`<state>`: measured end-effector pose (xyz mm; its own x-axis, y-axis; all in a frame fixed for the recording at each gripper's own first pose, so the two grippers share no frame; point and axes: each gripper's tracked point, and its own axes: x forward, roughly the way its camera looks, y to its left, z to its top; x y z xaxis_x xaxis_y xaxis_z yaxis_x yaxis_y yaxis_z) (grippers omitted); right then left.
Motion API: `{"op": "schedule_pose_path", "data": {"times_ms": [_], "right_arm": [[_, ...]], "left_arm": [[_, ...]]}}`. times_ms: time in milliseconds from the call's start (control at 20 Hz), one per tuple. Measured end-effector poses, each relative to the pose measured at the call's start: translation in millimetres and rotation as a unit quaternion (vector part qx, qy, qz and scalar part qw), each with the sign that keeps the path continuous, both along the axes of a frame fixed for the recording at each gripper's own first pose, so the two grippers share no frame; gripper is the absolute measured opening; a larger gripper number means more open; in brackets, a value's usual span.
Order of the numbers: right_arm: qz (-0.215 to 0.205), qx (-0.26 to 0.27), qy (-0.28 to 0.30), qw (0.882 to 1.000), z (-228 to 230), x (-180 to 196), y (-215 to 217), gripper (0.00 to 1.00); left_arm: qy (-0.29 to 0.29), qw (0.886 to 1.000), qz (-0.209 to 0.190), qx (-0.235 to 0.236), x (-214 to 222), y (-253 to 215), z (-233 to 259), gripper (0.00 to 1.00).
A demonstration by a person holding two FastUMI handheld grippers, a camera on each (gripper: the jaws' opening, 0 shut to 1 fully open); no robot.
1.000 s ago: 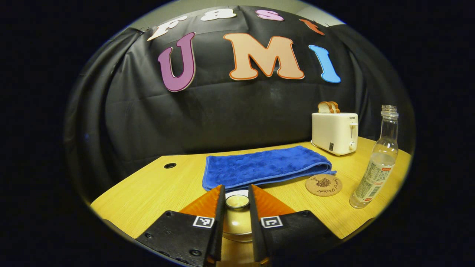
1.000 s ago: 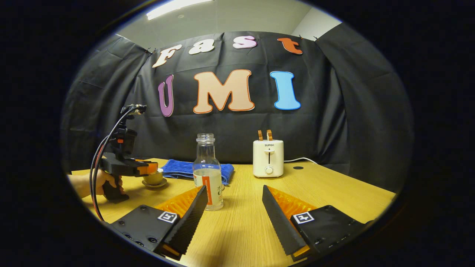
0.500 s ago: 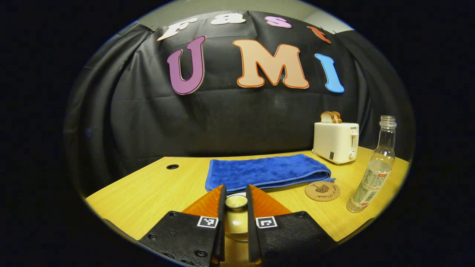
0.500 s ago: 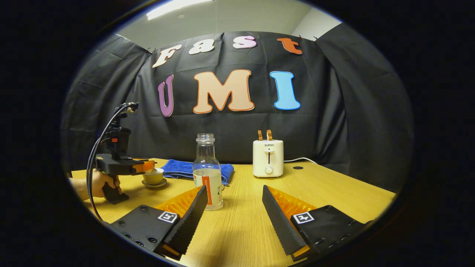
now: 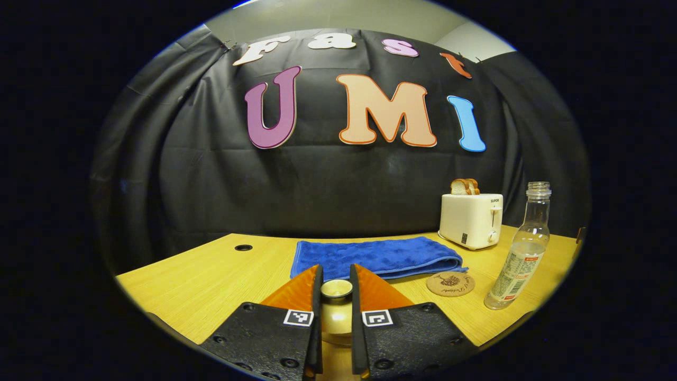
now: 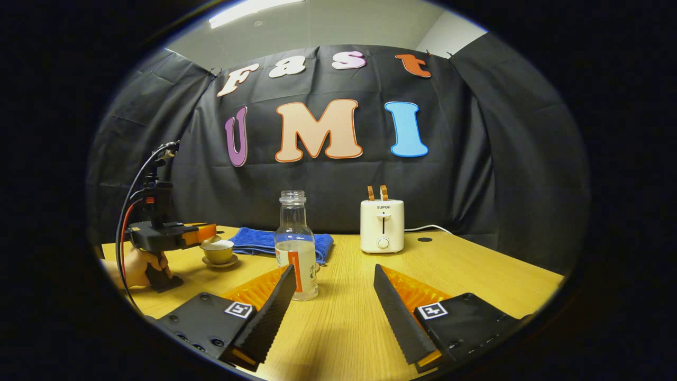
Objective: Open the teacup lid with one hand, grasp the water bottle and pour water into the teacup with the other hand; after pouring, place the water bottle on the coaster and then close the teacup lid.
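Two fingers of the left gripper stand close together in the left gripper view, pinched on the knob of the teacup lid, which sits between them at the bottom centre. The rounded lid body shows in the narrow gap below the knob; the teacup itself is hidden under the fingers here. Beyond the tips a folded blue towel lies across the wooden table. To the right sit the round cork coaster, near the towel's right end, and, just right of it, the water bottle, upright, uncapped, part full. A white toaster with bread slices stands farther back.

In the right gripper view the right gripper hovers low over the table with its fingers spread wide and nothing between them. The water bottle stands straight ahead and slightly left of the gap's midline, its base just beyond the left fingertip (its long axis is vertical, so a level sideways grasp on the body suits it). This gripper is plainly the nearer one to the bottle. Far left, the left gripper, held by a hand, holds the lid just above the teacup on its saucer; I judge the lid lifted clear, so the cup is open. The toaster stands behind, right of the bottle.
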<state>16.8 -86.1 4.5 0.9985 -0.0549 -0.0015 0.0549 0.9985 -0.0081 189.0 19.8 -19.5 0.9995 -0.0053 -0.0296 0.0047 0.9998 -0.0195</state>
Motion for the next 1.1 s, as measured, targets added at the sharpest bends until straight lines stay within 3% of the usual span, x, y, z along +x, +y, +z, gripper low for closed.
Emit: {"op": "schedule_pose_path", "data": {"times_ms": [50,250,550,700,750,800,850,950,1100], "right_arm": [[0.0,0.0,0.0,1.0,1,0,0,0.93],[0.0,0.0,0.0,1.0,0,0,0,0.96],[0.0,0.0,-0.002,1.0,0,1,1,0.93],[0.016,0.001,-0.001,1.0,0,3,10,0.96],[0.025,0.001,0.001,1.0,-1,5,15,0.92],[0.032,0.001,0.002,0.999,-2,8,18,0.96],[0.033,0.001,0.001,0.999,-3,10,19,0.92],[0.038,0.001,0.001,0.999,-3,16,26,1.0],[0.042,0.002,0.002,0.999,-4,32,38,0.92]], "left_arm": [[-0.002,1.0,-0.003,-0.001,-1,-1,1,0.19],[-0.001,1.0,-0.005,0.0,-15,1,1,0.19],[0.0,1.0,-0.009,0.0,-71,15,3,0.17],[-0.005,1.0,-0.018,0.001,-101,20,5,0.18],[-0.004,1.0,-0.018,0.002,-110,23,6,0.18],[-0.006,1.0,-0.016,0.001,-118,27,5,0.18],[-0.004,1.0,-0.014,0.004,-126,30,6,0.19],[-0.007,1.0,-0.008,0.007,-138,37,6,0.18],[-0.006,1.0,-0.003,0.002,-148,43,7,0.19]]}}
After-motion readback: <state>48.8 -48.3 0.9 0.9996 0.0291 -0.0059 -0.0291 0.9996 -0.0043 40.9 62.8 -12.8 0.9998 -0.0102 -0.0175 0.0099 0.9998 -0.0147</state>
